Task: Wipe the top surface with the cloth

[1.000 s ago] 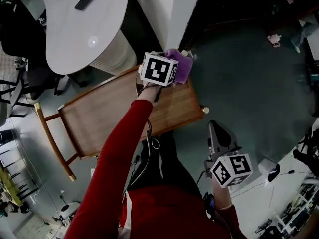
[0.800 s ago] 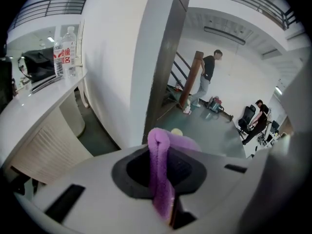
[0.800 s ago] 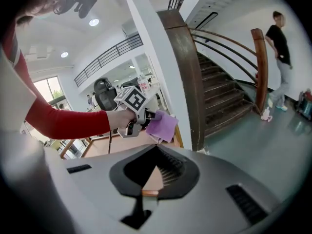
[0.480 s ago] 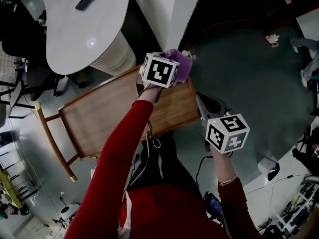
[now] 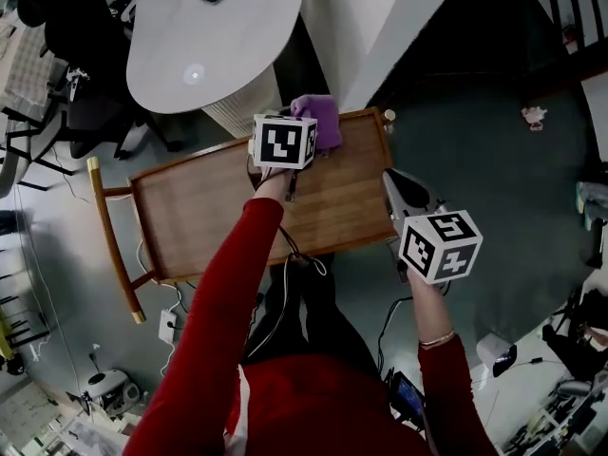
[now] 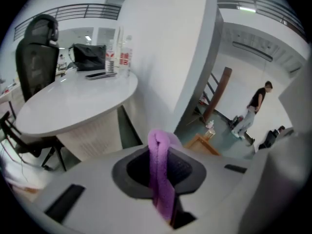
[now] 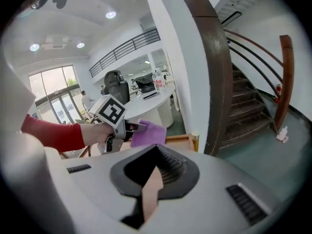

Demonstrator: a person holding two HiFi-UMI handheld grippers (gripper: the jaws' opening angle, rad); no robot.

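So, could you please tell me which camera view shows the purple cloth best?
The right gripper view: the cloth shows as a flat sheet held by the left gripper. The left gripper view shows only its folded edge pinched between the jaws; the head view has it partly hidden behind the marker cube.

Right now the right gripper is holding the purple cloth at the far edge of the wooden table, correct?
No. It is the left gripper that holds the cloth, at the far edge of the table. The left gripper view shows it pinched between the jaws. The right gripper holds nothing.
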